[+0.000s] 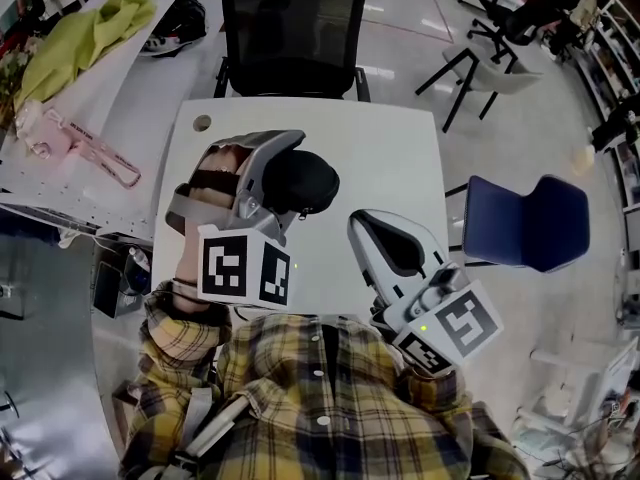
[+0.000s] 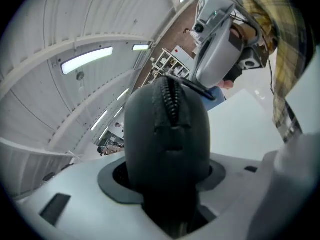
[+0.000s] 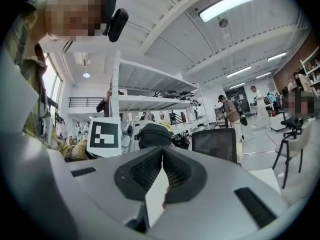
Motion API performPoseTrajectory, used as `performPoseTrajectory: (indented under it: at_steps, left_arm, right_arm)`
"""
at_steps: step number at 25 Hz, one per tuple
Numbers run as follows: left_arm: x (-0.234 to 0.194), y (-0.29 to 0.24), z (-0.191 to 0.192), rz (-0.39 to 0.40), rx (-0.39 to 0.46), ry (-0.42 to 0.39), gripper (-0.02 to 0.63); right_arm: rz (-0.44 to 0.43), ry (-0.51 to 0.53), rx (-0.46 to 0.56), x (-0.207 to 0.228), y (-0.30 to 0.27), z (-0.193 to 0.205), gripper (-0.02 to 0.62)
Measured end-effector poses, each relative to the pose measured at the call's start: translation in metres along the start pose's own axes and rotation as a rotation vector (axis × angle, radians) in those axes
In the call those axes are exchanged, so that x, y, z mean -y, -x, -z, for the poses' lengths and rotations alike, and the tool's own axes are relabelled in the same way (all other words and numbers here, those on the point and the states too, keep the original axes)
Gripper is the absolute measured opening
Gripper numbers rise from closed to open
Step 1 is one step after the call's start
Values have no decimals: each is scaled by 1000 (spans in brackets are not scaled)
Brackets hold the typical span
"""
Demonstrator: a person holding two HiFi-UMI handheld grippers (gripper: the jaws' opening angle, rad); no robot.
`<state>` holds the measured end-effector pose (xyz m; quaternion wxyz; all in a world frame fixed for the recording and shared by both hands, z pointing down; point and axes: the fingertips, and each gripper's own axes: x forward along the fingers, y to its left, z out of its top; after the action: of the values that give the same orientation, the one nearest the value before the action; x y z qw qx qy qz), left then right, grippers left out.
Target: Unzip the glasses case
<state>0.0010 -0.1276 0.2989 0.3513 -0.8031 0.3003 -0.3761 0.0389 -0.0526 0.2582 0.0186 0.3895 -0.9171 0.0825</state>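
My left gripper [image 1: 272, 176] is shut on the black glasses case [image 1: 304, 182], holding it above the white table [image 1: 385, 148]. In the left gripper view the case [image 2: 167, 134] stands up between the jaws, and its zipper [image 2: 171, 100] runs up the middle with the teeth closed. My right gripper [image 1: 386, 236] hovers just to the right of the case, apart from it; its black pads [image 3: 175, 171] meet at the tip with nothing between them. From the right gripper view the case [image 3: 154, 135] shows beyond those pads, beside the left gripper's marker cube [image 3: 104, 138].
A black mesh office chair [image 1: 293, 28] stands at the table's far side and a blue chair [image 1: 530, 220] at its right. To the left, another table carries a green cloth [image 1: 88, 30] and a pink object [image 1: 88, 150]. Other people are at the back.
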Motion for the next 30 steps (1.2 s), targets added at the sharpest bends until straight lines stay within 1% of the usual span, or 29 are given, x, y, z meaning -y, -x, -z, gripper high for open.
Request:
performPoseTrajectory:
  at_steps: [4,8,14,15,17,20,24,27,30]
  left_arm:
    - [-5,-7,2,-24,-53,-66,250]
    - [-9,-12,0,-35,-73,-102,250]
    - [-10,-17,-3,-35,-87,-125,250]
    - [-10,-18,-4,-34,-88,-127,250]
    - [-10,-18,-4,-34,-90,-130,250]
    - [-10,-20,-2,-40,-98,-140,250]
    - [-15,-22,5,-65,-138,-151,250]
    - [-18,-25,11,-89,-188,-203,249]
    - [-22,-26,13,-102,-210,-232,250]
  right_arm:
    - [-24,44,0,-11,-2,-9,0]
    - [-47,56,-3,-17,-9,-14,0]
    - [-90,33,-15,-23,-17,-14,3]
    - [-98,25,-17,-24,-18,-14,13]
    - [-115,-1,-22,-24,-21,-11,32]
    - [-128,-46,-32,-22,-25,-7,34]
    - [-124,-59,-47,-21,-29,-5,34]
    - [-93,-45,-38,-16,-28,-8,34]
    - [-82,-44,-28,-14,-29,-12,32]
